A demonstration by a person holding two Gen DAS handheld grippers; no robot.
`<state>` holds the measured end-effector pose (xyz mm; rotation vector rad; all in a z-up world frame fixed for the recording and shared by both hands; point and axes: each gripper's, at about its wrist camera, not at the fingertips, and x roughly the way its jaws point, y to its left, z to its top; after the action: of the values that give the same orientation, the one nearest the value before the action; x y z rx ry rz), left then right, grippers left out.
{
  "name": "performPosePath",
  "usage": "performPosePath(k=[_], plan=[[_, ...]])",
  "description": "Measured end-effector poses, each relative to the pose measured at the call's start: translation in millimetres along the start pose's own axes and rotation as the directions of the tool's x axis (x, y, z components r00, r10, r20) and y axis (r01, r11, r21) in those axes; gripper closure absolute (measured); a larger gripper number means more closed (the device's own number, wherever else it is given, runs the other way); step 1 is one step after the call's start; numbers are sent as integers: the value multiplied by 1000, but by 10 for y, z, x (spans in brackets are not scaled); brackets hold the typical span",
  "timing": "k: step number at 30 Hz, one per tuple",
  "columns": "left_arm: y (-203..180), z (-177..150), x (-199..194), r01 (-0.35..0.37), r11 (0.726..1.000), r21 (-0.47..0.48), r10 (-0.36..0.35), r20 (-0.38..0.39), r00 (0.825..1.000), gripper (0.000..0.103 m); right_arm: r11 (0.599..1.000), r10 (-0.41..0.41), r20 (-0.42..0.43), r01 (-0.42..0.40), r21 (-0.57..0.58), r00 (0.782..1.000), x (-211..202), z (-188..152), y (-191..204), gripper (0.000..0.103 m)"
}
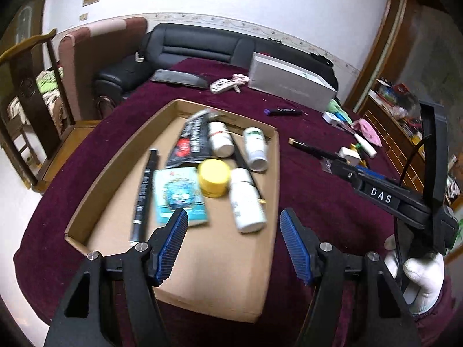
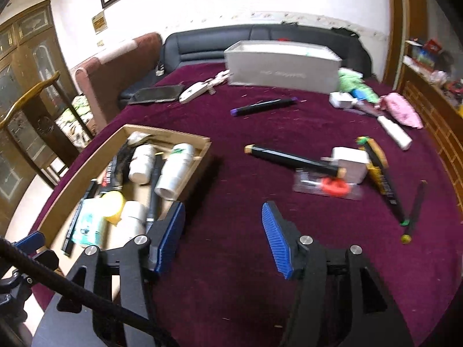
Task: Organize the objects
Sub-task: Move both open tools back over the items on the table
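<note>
Above the maroon tablecloth (image 2: 231,231), the right gripper (image 2: 222,237) hangs half-open and empty; the left gripper (image 1: 234,243), equally empty, hovers over the shallow cardboard tray (image 1: 121,156). Best target: the black gold-capped marker (image 2: 289,159) lying just beside the tray; approach it crosswise.

Left gripper (image 1: 233,225): black angular arms, blue ribbed pads (image 1: 173,243), round silver screws at the pivots. Right gripper (image 2: 222,231) was built alike; its black body bore white letters "DAS", with a thin black cable beside. The hand (image 1: 419,277) behind it wore a white knit glove and maroon sleeve (image 1: 442,312).
</note>
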<state>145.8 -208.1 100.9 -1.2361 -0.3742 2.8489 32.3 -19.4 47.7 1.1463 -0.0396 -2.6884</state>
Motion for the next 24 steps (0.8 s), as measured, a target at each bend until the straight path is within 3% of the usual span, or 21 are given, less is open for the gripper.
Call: performPosePath(k=[14, 24], plan=[[-966, -136, 300, 68, 984, 164, -53, -96, 994, 42, 991, -77, 43, 72, 109, 996, -204, -111, -913, 47], [-1318, -322, 622, 85, 967, 238, -40, -184, 982, 43, 987, -116, 84, 105, 125, 990, -276, -92, -1219, 47]])
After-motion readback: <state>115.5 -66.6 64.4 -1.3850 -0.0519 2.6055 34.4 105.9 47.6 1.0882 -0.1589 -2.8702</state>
